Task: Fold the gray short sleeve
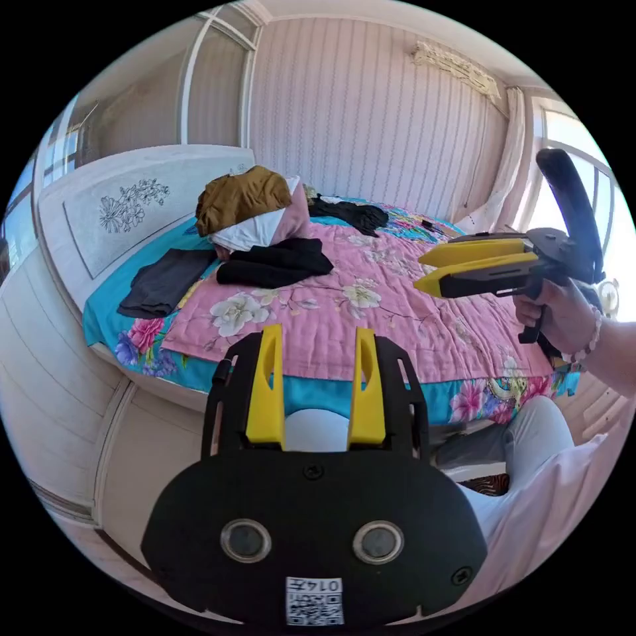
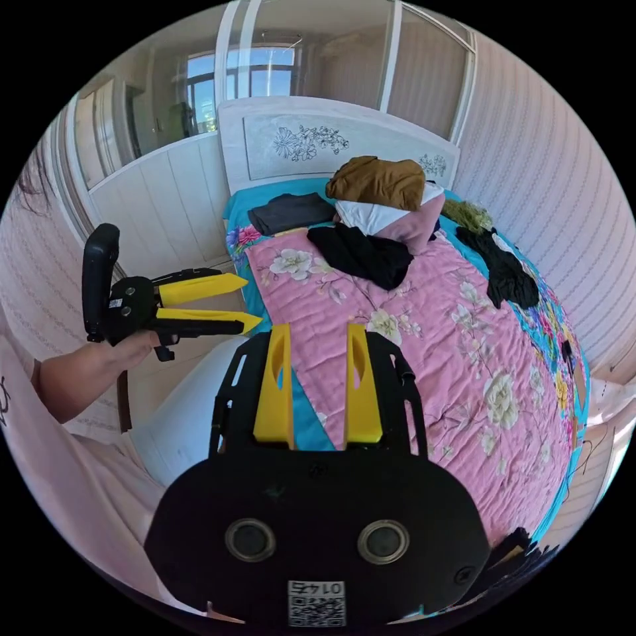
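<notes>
Left hand-held gripper held above foot edge of bed, jaws spread wide, nothing gripped. Right hand-held gripper held over same bed edge, jaws likewise parted and empty; also seen in left gripper view, gripped by hand. Gray short sleeve laid folded on bed beside headboard, well apart from both grippers. Black garment seen just beside it, toward bed middle. Brown garment piled on pillows near headboard.
</notes>
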`<state>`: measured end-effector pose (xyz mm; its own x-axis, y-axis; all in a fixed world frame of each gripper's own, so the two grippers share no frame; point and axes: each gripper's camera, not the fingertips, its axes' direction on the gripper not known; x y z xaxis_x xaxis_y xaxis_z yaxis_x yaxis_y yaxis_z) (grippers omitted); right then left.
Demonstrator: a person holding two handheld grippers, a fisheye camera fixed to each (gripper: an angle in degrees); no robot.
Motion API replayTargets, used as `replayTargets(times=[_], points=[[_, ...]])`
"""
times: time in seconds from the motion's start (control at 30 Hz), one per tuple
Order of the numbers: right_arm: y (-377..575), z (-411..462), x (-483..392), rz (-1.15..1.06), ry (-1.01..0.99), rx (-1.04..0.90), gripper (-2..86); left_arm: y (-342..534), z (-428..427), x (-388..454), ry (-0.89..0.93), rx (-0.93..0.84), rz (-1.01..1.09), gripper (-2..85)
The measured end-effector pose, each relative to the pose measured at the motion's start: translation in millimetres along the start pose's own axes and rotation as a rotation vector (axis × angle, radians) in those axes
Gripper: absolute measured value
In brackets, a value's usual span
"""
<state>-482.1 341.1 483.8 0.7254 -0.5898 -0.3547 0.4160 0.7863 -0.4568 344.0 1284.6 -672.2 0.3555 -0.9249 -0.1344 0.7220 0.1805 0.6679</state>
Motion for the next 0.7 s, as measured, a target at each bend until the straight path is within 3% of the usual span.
replayTargets(times=[0.37, 0.5, 0.7], points=[[-185.6, 155.7, -17.6, -0.305, -0.164, -0.054, 16.7, -57.9, 39.3, -300.9, -0.259, -0.02, -0.345, 16.1], [-258.2, 239.6, -38.5, -0.391, -0.244, -0.165, 16.7, -83.7, 83.3, -364.5, -0.256, -0.064, -0.408, 15.9], [-330.7, 336.6, -52.2, -0.329, -0.303, -0.212, 13.6, -107.8, 154.0, -428.1, -0.205, -0.177, -0.485, 14.3]])
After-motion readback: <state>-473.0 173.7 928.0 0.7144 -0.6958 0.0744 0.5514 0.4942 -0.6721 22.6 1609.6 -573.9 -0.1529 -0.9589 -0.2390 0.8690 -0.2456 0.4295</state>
